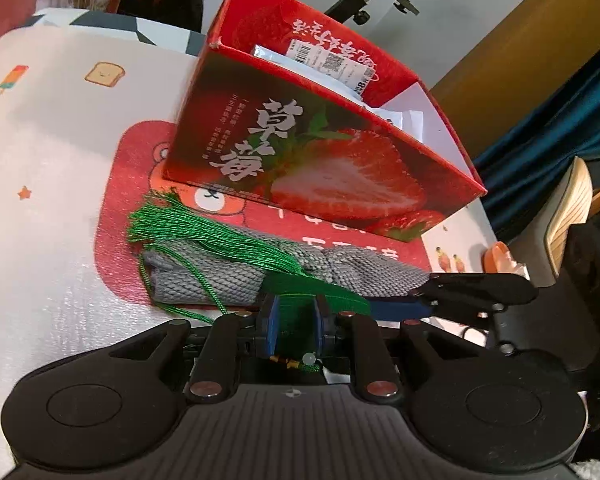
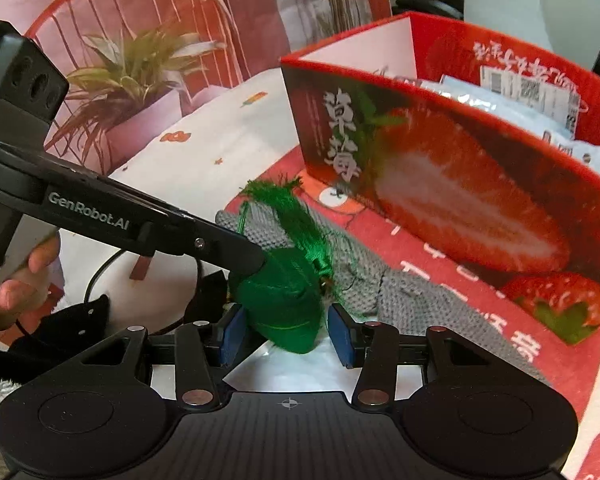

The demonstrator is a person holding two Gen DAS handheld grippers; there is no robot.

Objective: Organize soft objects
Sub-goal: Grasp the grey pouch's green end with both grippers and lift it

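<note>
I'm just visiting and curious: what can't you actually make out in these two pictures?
- Contents of the red strawberry-printed cardboard box: both views, its walls hide all but white packets.
- Underside of the grey knitted cloth: left wrist view, green silk tassel covers part.
- Green leaf-shaped ornament: left wrist view, the left gripper hides most.

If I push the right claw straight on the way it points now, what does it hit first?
Most likely the green tasselled ornament, which sits between the right claw's open pads and which the left claw holds shut. Past it lies the grey knitted cloth, then the strawberry box; depth is uncertain.
</note>
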